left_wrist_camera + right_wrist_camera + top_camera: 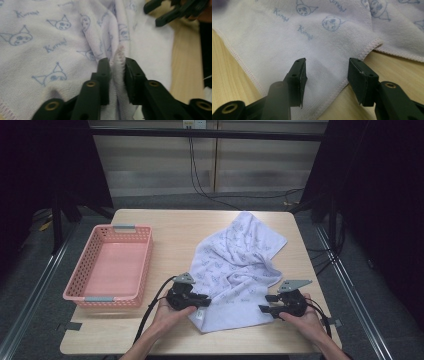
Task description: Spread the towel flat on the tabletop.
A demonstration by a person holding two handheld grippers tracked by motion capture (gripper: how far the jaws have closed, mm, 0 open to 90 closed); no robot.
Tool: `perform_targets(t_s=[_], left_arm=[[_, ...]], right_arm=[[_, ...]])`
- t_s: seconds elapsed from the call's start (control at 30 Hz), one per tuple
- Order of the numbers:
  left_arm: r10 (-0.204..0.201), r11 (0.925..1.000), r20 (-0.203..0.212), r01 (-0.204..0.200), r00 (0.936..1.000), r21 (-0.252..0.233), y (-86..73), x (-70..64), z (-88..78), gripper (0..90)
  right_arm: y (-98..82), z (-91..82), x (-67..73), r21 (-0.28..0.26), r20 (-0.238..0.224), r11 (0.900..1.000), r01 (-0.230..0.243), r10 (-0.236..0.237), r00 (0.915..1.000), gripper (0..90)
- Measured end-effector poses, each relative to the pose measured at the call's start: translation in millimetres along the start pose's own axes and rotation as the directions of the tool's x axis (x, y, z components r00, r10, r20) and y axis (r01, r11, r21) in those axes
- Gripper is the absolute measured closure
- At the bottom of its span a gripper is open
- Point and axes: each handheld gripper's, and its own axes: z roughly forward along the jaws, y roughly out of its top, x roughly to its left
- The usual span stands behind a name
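Wooden counter (165,240) carries a rumpled lilac towel (235,265) beside a pink basket (111,265). Left gripper (117,68) pinches a raised towel fold; right gripper (327,72) gapes, jaws straddling the towel's corner.

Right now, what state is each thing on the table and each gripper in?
Towel: rumpled, partly spread on the table.
Basket: upright, nothing in it.
Left gripper: jaws pinching a ridge of towel.
Right gripper: jaws open over the towel's corner, not gripping.

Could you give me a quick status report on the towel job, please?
Left gripper shut on a towel fold. Right gripper open at the near corner. Basket off left, nothing in the way.
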Motion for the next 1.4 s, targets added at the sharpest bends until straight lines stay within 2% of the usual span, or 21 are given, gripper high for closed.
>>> perform_targets(t_s=[0.07, 0.13, 0.17, 0.23, 0.3, 0.33, 0.4, 0.5, 0.53, 0.6, 0.67, 0.77, 0.83, 0.93, 1.07, 1.13, 1.2, 1.23, 1.27, 1.33, 1.4], left_arm=[[-0.012, 0.9982, -0.001, 0.012, 0.9999, -0.059, 2.3, 0.6, -13.0, 79.0], [-0.036, 0.9916, 0.006, 0.036, 0.9993, -0.124, 4.1, 1.4, -27.6, 79.6], [-0.032, 0.9890, -0.006, 0.031, 0.9995, -0.145, 4.7, 2.2, -34.3, 80.9], [-0.032, 0.9875, -0.038, 0.026, 0.9988, -0.156, 5.2, 2.8, -45.0, 82.1], [-0.039, 0.9825, -0.034, 0.032, 0.9987, -0.184, 2.7, 2.0, -55.6, 82.4], [-0.036, 0.9815, -0.038, 0.029, 0.9986, -0.189, 1.7, 1.1, -60.3, 82.4], [-0.041, 0.9775, -0.044, 0.031, 0.9982, -0.209, 0.4, 0.1, -69.1, 82.4], [-0.057, 0.9672, -0.029, 0.048, 0.9980, -0.250, 0.5, -0.9, -78.8, 82.5], [-0.057, 0.9639, -0.027, 0.048, 0.9980, -0.262, 1.5, -1.2, -81.7, 82.6], [-0.068, 0.9532, -0.026, 0.058, 0.9973, -0.297, 4.2, -2.3, -87.2, 82.8], [-0.069, 0.9485, -0.038, 0.054, 0.9968, -0.312, 8.3, -1.4, -91.8, 83.2], [-0.077, 0.9380, -0.047, 0.056, 0.9959, -0.342, 18.1, -0.9, -96.7, 83.5], [-0.063, 0.9296, -0.050, 0.040, 0.9968, -0.366, 26.0, -4.8, -100.0, 83.5], [-0.051, 0.9161, -0.050, 0.027, 0.9975, -0.400, 38.3, -11.8, -108.4, 83.5], [-0.021, 0.9056, -0.059, -0.006, 0.9980, -0.424, 49.3, -24.5, -124.5, 83.5], [0.000, 0.9019, -0.059, -0.026, 0.9983, -0.431, 50.0, -34.7, -133.5, 83.4], [0.021, 0.8950, -0.059, -0.045, 0.9980, -0.444, 45.6, -45.8, -141.0, 83.1], [0.030, 0.8926, -0.049, -0.049, 0.9983, -0.448, 40.4, -50.6, -143.3, 83.0], [0.037, 0.8930, -0.046, -0.054, 0.9983, -0.447, 33.0, -55.3, -143.8, 83.0], [0.040, 0.9115, -0.062, -0.061, 0.9973, -0.407, 13.6, -62.7, -142.3, 83.0], [0.012, 0.9221, -0.053, -0.032, 0.9985, -0.386, -7.2, -67.4, -141.9, 83.1]], right_arm=[[-0.5, 0.9, 5.4, 0.002, 0.011, 0.999, 0.035, -0.035, 0.9993, 50.4], [-0.8, 0.7, 9.5, 0.011, 0.036, 0.998, 0.067, -0.067, 0.9971, 56.8], [-1.4, 1.1, 11.9, 0.014, 0.057, 0.995, 0.095, -0.096, 0.9937, 57.6], [-2.3, 1.1, 12.3, 0.007, 0.056, 0.995, 0.100, -0.100, 0.9934, 60.0], [-1.9, 0.3, 11.6, 0.008, 0.042, 0.995, 0.098, -0.099, 0.9943, 72.2], [-1.9, -0.4, 11.0, 0.011, 0.046, 0.997, 0.083, -0.083, 0.9955, 77.5], [-1.2, -1.9, 7.6, 0.022, 0.019, 0.999, 0.038, -0.038, 0.9991, 84.6], [-0.4, -6.7, 0.3, 0.001, -0.015, 1.000, -0.031, 0.031, 0.9994, 86.5], [1.2, -10.9, -3.1, -0.033, -0.018, 0.998, -0.052, 0.051, 0.9985, 86.6], [5.4, -22.6, -9.8, -0.100, -0.019, 0.990, -0.097, 0.095, 0.9953, 86.9], [9.1, -35.4, -18.4, -0.156, -0.015, 0.979, -0.132, 0.131, 0.9912, 87.2], [18.1, -54.7, -31.6, -0.222, -0.001, 0.962, -0.159, 0.163, 0.9867, 87.3], [28.4, -68.4, -36.2, -0.263, 0.005, 0.951, -0.161, 0.168, 0.9858, 87.3], [46.1, -88.4, -37.4, -0.305, 0.015, 0.943, -0.136, 0.147, 0.9889, 87.3], [63.8, -107.0, -33.5, -0.340, 0.024, 0.933, -0.116, 0.132, 0.9910, 87.3], [67.7, -114.4, -29.1, -0.362, 0.006, 0.925, -0.113, 0.124, 0.9923, 87.3], [67.2, -122.4, -19.4, -0.394, 0.013, 0.915, -0.084, 0.096, 0.9953, 87.3], [64.9, -126.1, -13.1, -0.399, 0.010, 0.915, -0.066, 0.076, 0.9971, 87.3], [60.9, -128.3, -6.6, -0.401, 0.008, 0.914, -0.058, 0.067, 0.9977, 87.3], [48.0, -127.7, 4.9, -0.391, -0.007, 0.919, -0.054, 0.056, 0.9984, 87.2], [31.7, -124.2, 15.0, -0.364, -0.025, 0.930, -0.061, 0.055, 0.9982, 87.2]])
